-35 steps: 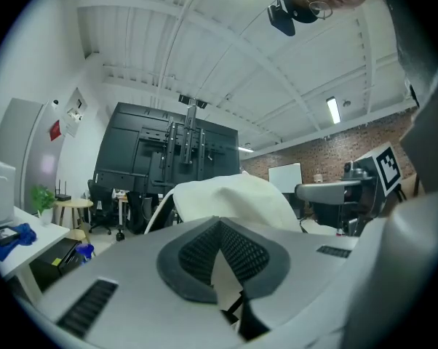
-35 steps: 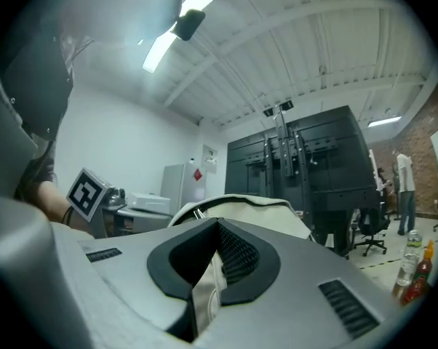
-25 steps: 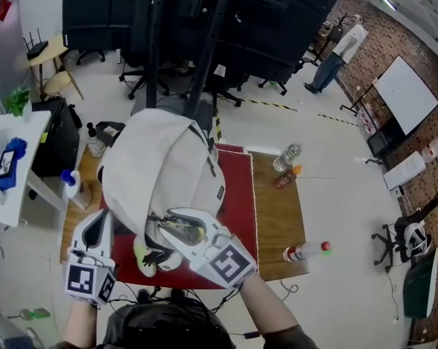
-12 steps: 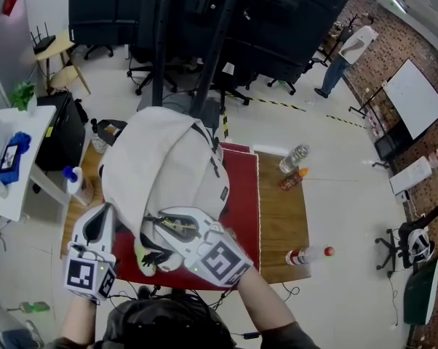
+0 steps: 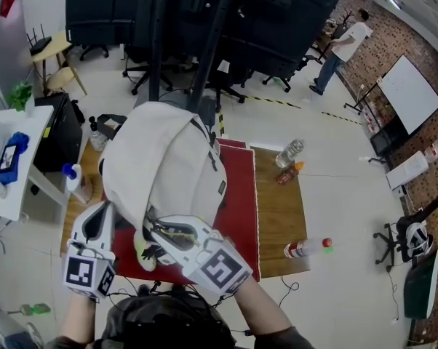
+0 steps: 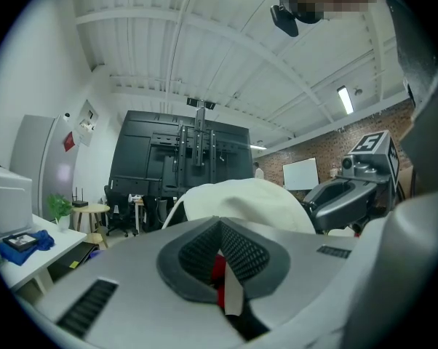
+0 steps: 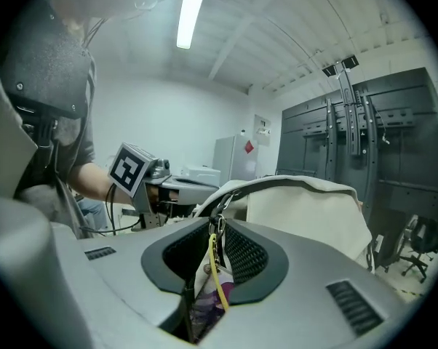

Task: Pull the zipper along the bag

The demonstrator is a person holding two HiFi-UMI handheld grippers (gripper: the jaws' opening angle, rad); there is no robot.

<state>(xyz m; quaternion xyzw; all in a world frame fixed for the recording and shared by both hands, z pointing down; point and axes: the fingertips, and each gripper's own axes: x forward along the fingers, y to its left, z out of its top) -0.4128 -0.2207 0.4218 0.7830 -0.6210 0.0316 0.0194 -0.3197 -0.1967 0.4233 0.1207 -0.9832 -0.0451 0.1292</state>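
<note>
Zipper pull (image 7: 215, 227), small hard metal, hangs between the closing jaws of the right gripper (image 7: 213, 247), not yet pinched. Left gripper (image 6: 220, 257), clamped tight, anchors the soft, limp bag (image 5: 161, 166). Judged best hold: the pull itself.

- A red mat (image 5: 239, 198) on a wooden table (image 5: 279, 213)
- A clear bottle (image 5: 289, 153) and an orange bottle (image 5: 287, 174) side by side at its far edge
- Another bottle (image 5: 297, 250) lying near its front corner
- A person (image 5: 341, 43) standing far off

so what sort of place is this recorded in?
Probably a lab or open workshop-office: a whiteboard by a brick wall, rolling office chairs, and a big black frame rig standing behind the work table.
</note>
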